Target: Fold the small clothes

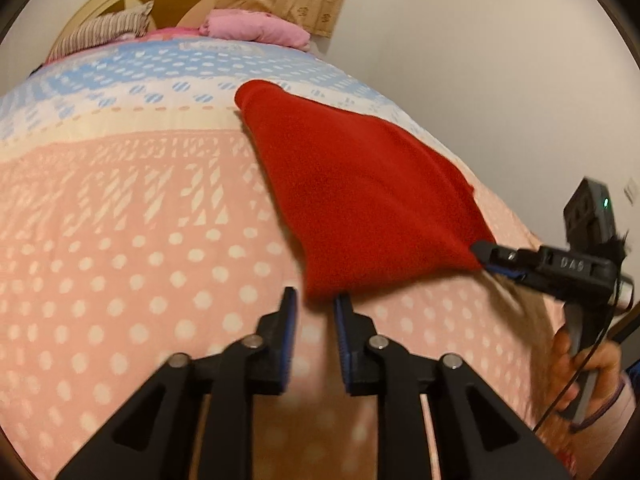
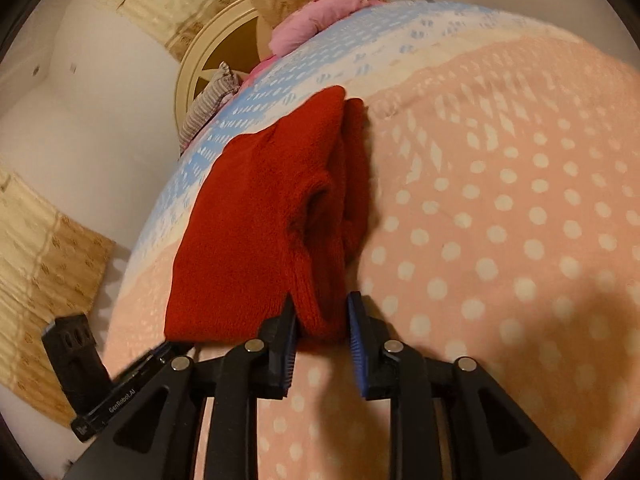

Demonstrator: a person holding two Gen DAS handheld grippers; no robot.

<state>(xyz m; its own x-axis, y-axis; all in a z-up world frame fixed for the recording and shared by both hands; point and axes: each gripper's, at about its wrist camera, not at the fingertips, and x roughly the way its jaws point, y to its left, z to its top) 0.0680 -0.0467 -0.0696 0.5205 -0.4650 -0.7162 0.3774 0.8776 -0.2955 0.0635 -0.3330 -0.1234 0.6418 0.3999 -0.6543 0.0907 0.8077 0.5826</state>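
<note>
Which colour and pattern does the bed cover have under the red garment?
Pink bed cover with white dots, best in the left wrist view; blue band farther off.

Black plastic left gripper [image 1: 316, 300] and right gripper [image 2: 322, 306], blue ribbed pads [image 1: 289, 336], silver screws; "GenRobot.AI" marked lower left; bare-skinned hand [image 1: 588, 376] seen lower right.

The knitted garment [image 1: 360, 196] is a solid deep red. Under it, the bedspread [image 1: 120, 272] is salmon pink with white polka dots, changing toward its far edge to white slanted dashes, a cream band, then light blue with white marks. A pink blanket [image 1: 256, 30] and a grey-striped pillow [image 1: 100, 32] lie there. Both grippers are black with blue pads [image 2: 358, 344].
</note>
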